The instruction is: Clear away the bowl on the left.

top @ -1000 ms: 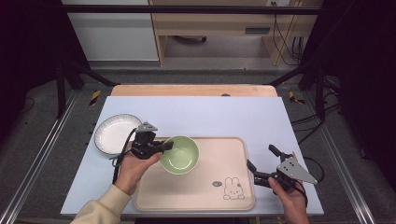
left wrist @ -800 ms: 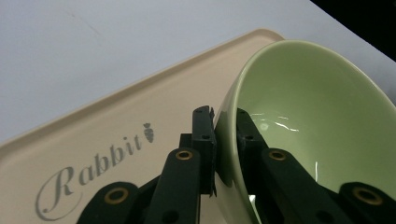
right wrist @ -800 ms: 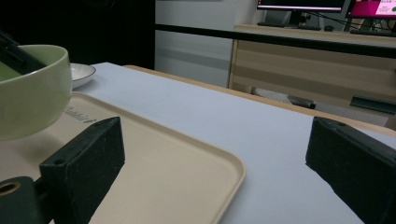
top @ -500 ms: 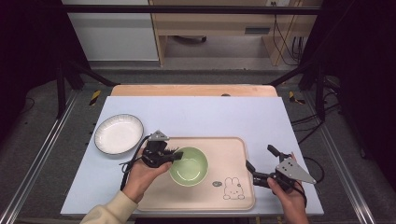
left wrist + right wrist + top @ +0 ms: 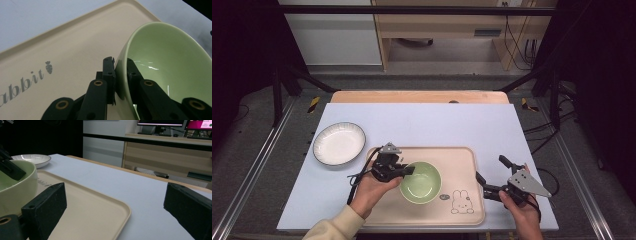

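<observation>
A pale green bowl [image 5: 421,181] sits in the middle of the beige tray [image 5: 462,159], which bears a rabbit drawing. My left gripper [image 5: 407,171] is shut on the bowl's left rim; in the left gripper view its two black jaws clamp the bowl [image 5: 160,62] wall, one inside and one outside, above the tray [image 5: 62,57]. My right gripper [image 5: 492,176] stands open off the tray's right edge, with nothing between its jaws. The right gripper view shows the bowl [image 5: 15,187] at far left on the tray [image 5: 100,210].
A white plate [image 5: 339,143] with a dark rim lies on the light blue tabletop [image 5: 432,125] to the left of the tray; it is also the plate [image 5: 31,158] far off in the right gripper view. A wooden strip [image 5: 417,96] borders the table's far edge.
My left gripper has carried the green bowl rightward and nearer, from the tray's far left corner to its middle. The right gripper has stayed in place and open.
</observation>
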`<state>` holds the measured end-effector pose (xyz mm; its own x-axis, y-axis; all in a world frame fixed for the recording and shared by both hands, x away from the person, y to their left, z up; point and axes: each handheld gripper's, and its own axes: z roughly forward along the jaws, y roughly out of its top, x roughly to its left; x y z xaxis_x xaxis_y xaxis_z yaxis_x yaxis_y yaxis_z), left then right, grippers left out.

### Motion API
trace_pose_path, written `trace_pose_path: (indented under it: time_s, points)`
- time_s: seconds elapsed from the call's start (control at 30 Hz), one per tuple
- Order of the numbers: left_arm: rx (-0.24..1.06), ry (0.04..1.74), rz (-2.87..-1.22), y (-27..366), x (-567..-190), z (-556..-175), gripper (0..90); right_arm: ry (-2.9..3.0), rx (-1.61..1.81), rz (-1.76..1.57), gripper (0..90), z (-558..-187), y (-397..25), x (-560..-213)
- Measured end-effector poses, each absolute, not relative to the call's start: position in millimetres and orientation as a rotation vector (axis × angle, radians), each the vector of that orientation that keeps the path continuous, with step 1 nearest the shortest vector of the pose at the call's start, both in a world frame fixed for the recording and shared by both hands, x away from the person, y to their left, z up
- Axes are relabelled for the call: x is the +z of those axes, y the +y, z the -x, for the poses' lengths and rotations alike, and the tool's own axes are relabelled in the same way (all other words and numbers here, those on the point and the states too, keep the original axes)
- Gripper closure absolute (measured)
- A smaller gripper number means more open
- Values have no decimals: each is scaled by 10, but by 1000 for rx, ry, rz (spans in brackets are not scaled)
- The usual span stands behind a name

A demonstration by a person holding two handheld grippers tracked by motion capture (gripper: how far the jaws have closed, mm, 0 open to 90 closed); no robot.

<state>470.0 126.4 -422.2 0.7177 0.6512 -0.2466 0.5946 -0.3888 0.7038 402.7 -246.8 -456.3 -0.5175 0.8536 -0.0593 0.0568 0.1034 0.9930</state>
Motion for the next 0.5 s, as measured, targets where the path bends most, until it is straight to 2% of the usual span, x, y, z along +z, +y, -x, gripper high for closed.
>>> trace_pose_path:
  time_s: [0.5]
  points:
    - [66,973,-2090,1287,-4297,-4752,816,1707,1486,-895,47,-4025,-2467,-4562]
